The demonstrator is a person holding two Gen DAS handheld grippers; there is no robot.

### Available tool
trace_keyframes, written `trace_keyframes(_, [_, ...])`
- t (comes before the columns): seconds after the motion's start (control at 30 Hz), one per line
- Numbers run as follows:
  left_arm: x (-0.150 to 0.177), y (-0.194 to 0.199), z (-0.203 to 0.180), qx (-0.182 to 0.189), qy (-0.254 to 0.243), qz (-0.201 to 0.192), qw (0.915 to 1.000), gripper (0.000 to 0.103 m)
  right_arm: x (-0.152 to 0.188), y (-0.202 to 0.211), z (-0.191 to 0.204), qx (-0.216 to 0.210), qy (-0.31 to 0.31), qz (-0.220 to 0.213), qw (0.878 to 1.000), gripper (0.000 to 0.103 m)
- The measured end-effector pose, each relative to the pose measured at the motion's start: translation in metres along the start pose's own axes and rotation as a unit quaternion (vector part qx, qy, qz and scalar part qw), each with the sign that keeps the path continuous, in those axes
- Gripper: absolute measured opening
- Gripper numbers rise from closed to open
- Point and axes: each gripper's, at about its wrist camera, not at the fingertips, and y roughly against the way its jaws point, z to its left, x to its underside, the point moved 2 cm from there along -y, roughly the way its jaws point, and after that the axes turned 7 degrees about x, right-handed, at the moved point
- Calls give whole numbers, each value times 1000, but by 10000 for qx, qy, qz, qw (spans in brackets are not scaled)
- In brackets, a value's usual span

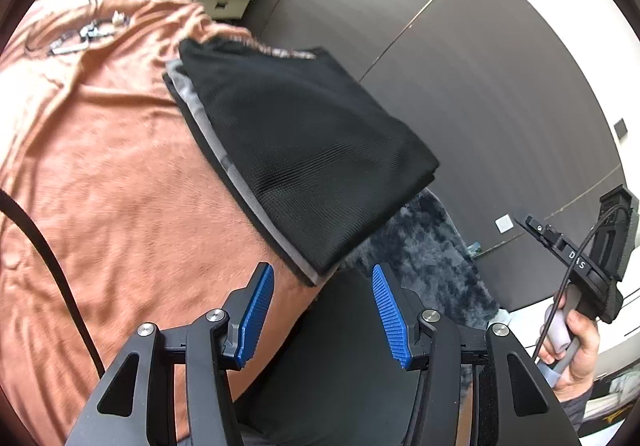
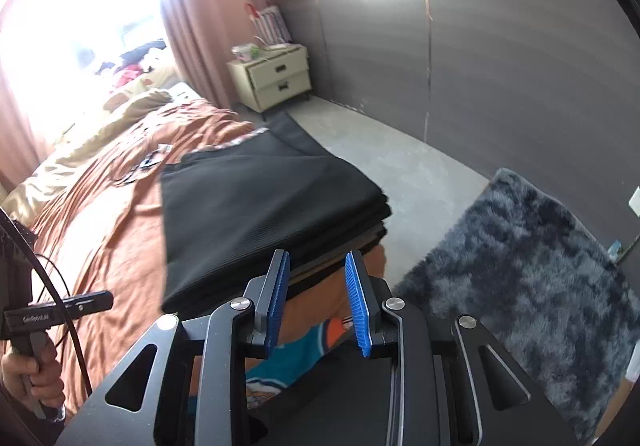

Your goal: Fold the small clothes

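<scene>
Blue ribbed pads frame both wrist views, and nothing lies between them: our left gripper [image 1: 323, 316] stands about half open over the bed's near edge, and our right gripper [image 2: 318, 304] is narrower but also parted and empty. Each hand [image 1: 576, 350] shows in the other's view, wrapped round a handle with a cable trailing. Just beyond the pads lies the black garment [image 1: 304, 161], a mesh-knit piece already folded into a flat rectangle, resting on top of a grey layer [image 1: 224, 149] whose edge shows along its left side; in the right view the stack's near edge shows several stacked folds. It sits on the rust bedspread [image 1: 100, 165] at the right-hand edge of the bed, with one corner jutting out past the edge over the shaggy grey rug [image 2: 520, 266] and the floor. We judge the cloth light, limp and somewhat slippery, so it would sag and slide open if lifted by one point; the safest hold looks to be the two near corners together, pinching through all layers, or pressing flat rather than lifting. Farther off, small items [image 1: 88, 33] lie scattered on the spread, then a cream nightstand [image 2: 276, 75] against the dark wall.
</scene>
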Motion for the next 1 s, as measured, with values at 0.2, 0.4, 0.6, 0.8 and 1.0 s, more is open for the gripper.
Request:
trace_keyframes(0.2, [22,44,-17,-173,-324,-275,9989,56,29,57,14,-54,200,-305,9993,29])
trace_keyframes(0.4, [51,92,-34,-330,-668,-566,9956,71,63,110,29,39,245,-644,9976,55])
trace_keyframes(0.6, [78,149,-50,-479,-1046,-965,9887,94,93,163,54,152,284,-989,9946,86])
trace_keyframes(0.8, [105,208,-59,-715,-1389,-1474,9767,103,121,194,74,32,252,-1133,9932,103])
trace_keyframes(1.0, [137,253,-57,-839,-1385,-1791,9704,103,140,210,85,-153,288,-1130,9931,103])
